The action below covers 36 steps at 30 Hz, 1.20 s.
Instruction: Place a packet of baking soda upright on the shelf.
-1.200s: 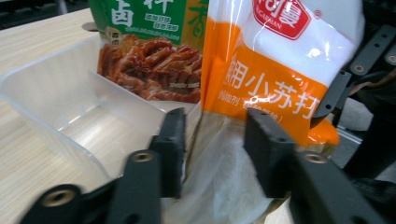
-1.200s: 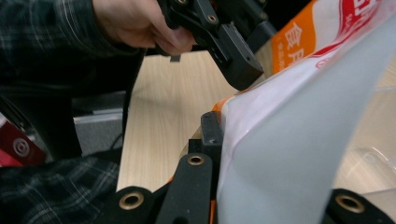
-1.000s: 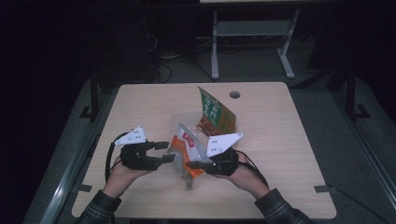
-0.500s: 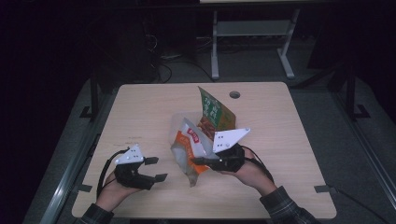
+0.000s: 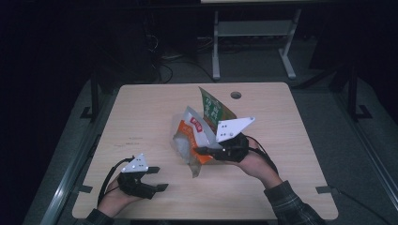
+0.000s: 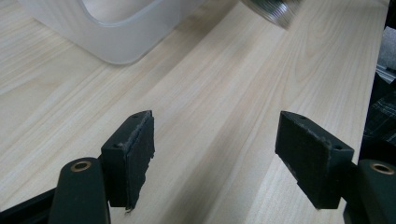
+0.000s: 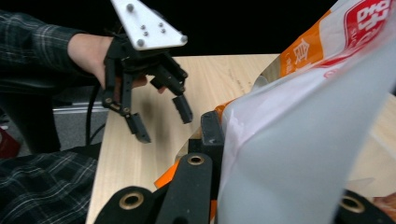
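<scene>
An orange and white snack bag [image 5: 191, 132] is held up off the wooden table [image 5: 141, 117] near its middle, and my right gripper [image 5: 201, 151] is shut on its lower edge. In the right gripper view the bag [image 7: 308, 140] covers one jaw and is pressed against the other. Behind it a green bag [image 5: 212, 108] stands upright. My left gripper [image 5: 160, 178] is open near the front left corner, apart from the bag. Its pads [image 6: 135, 149] have nothing between them. It is seen again, open, as the left gripper [image 7: 164, 125] in the right gripper view.
A translucent plastic container [image 6: 107, 32] sits on the table ahead of the left gripper, under the snack bag, beside the bag's silvery edge [image 6: 275, 9]. A round cable hole [image 5: 235, 95] is near the far edge. Metal shelf legs [image 5: 216, 51] stand beyond the table.
My left gripper has let go of the bag and drawn back to the front left corner, open. The right gripper has kept its hold and tipped the bag higher.
</scene>
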Motion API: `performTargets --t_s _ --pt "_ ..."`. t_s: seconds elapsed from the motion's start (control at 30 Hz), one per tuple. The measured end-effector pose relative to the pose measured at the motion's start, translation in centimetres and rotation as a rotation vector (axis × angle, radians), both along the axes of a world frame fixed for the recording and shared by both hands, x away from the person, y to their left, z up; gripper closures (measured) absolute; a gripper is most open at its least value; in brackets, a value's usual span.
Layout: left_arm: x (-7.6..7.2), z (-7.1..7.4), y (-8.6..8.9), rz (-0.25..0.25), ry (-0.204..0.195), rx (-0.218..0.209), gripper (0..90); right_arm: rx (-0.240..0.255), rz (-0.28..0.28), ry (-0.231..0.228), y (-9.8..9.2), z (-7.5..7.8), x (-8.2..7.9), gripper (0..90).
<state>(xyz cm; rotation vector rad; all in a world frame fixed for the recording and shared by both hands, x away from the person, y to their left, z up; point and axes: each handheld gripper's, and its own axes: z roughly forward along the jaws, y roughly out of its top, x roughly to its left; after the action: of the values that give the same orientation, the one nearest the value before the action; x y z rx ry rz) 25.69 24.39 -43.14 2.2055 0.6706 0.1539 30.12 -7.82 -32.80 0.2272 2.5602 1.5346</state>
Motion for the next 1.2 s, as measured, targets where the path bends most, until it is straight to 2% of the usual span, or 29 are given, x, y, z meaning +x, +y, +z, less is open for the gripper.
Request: performTargets --t_s 0.2,0.33,0.43,0.57,0.93,1.2 --pt "0.0 0.0 0.1 0.004 0.001 0.002 27.8 -0.007 -0.026 -0.012 0.0 0.4 1.1 90.0" --pt "0.0 0.0 0.1 0.002 0.0 0.006 27.8 -0.008 -0.052 -0.018 0.2 0.8 2.5 90.0" --pt "0.0 0.0 0.2 0.004 -0.002 0.007 27.7 -0.003 -0.068 -0.01 0.4 0.9 2.9 90.0" --pt "0.0 0.1 0.2 -0.001 -0.009 0.014 27.7 -0.02 -0.1 -0.032 0.8 1.2 3.9 90.0" --pt "0.0 0.2 0.2 -0.001 -0.006 0.016 27.8 -0.069 -0.154 -0.052 1.8 0.4 5.3 90.0" --pt "-0.1 0.2 0.1 -0.006 -0.004 0.017 27.8 -0.073 -0.178 -0.059 2.2 0.1 5.8 90.0"
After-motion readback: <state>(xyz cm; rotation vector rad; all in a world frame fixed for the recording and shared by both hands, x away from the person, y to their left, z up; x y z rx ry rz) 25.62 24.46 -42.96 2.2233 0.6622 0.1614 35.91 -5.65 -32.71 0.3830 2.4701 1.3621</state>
